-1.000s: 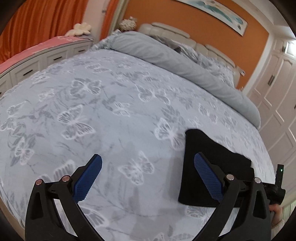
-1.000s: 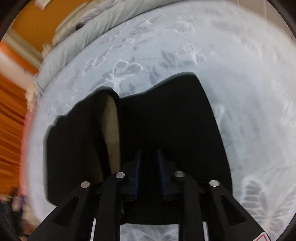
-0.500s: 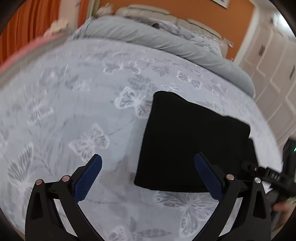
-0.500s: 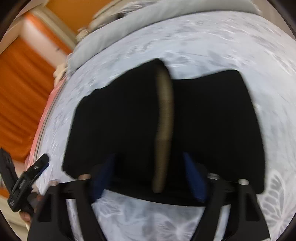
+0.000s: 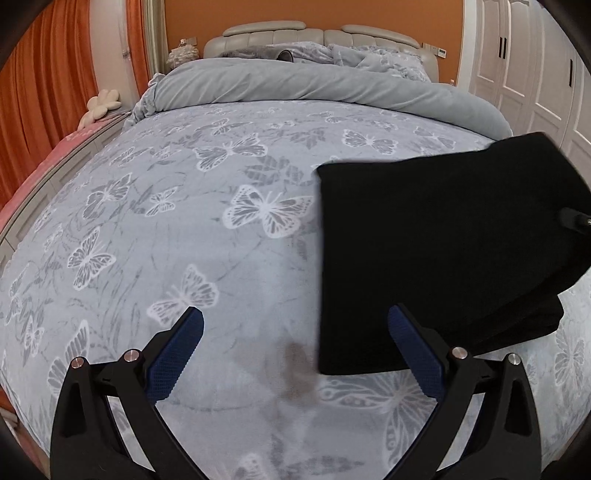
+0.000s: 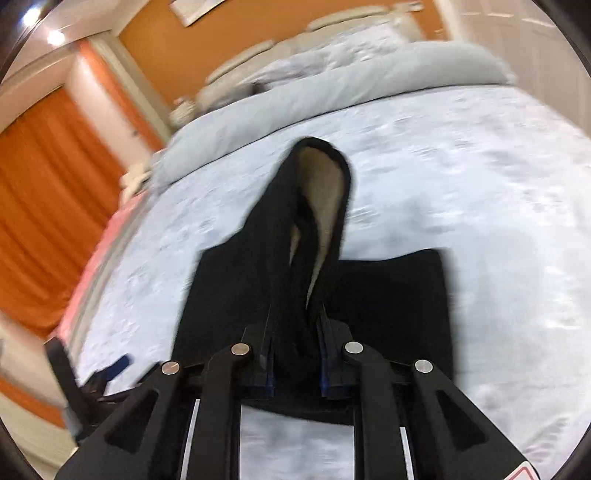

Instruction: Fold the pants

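The black pants (image 5: 424, 240) lie folded into a rectangle on the butterfly bedcover (image 5: 221, 240), right of centre in the left wrist view. My left gripper (image 5: 295, 314) hovers open and empty at their lower left corner, its right finger (image 5: 413, 347) over the near edge. In the right wrist view my right gripper (image 6: 295, 317) is closing its jaws on a raised fold of the pants (image 6: 317, 206), which shows a tan lining. The pads press the fabric. The rest of the pants (image 6: 391, 295) lies flat beneath.
A rolled grey duvet (image 5: 314, 85) and a padded headboard (image 5: 266, 29) lie at the bed's far end. Orange curtains (image 5: 44, 92) and a pink-topped drawer unit (image 5: 55, 155) run along the left. White wardrobe doors (image 5: 535, 62) stand at the right.
The left gripper swung toward the pants, which now fill the right of its view. The right gripper opened, then closed on a fold and lifted it off the bed.
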`<state>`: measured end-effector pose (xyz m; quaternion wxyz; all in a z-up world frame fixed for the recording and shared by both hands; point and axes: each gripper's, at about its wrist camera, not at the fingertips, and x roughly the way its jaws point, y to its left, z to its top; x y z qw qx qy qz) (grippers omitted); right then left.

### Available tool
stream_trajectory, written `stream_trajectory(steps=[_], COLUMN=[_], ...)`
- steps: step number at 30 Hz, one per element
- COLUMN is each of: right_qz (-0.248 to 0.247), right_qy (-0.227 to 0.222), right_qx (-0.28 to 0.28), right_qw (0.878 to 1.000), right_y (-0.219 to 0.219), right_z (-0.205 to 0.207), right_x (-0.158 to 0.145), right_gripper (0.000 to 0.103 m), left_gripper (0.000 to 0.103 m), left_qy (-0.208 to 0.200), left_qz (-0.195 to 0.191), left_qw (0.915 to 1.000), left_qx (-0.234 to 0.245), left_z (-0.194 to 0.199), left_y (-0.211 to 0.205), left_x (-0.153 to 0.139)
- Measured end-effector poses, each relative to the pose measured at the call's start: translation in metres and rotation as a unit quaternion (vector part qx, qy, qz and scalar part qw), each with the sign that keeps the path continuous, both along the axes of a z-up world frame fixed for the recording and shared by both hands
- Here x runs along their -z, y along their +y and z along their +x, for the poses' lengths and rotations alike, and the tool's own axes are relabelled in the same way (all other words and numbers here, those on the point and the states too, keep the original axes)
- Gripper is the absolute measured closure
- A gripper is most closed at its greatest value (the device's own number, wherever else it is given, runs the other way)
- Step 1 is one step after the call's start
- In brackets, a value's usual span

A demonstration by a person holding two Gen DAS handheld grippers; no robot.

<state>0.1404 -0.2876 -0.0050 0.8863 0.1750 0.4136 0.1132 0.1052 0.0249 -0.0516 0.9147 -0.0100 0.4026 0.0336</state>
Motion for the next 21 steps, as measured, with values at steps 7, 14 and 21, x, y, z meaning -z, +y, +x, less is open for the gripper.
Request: stream_trajectory(steps=[7,14,21], right_qz=[-0.011,-0.016,0.059], right_qy=[0.101,0.078,0.115], right_qx=[0.029,0.045,0.027], right_qw=[0.994,0.996,0.991], right_y=[-0.033,-0.048,-0.078], right_z=[0.022,-0.012,-0.015], right_x=[0.085,0.053,0.077], right_gripper=[0.082,0.042,0.027], left_gripper=[0.005,0.005,0.005], left_qy=[0.019,0.034,0.117], left_qz=[0.013,-0.03,-0.302], left_qw=[0.9997,0.9988,0.9453], left_qx=[0.007,0.018,0.038], left_z=[0.004,0.008,0.045], left_y=[-0.011,-0.009,0.015], left_x=[0.015,0.02,0.048])
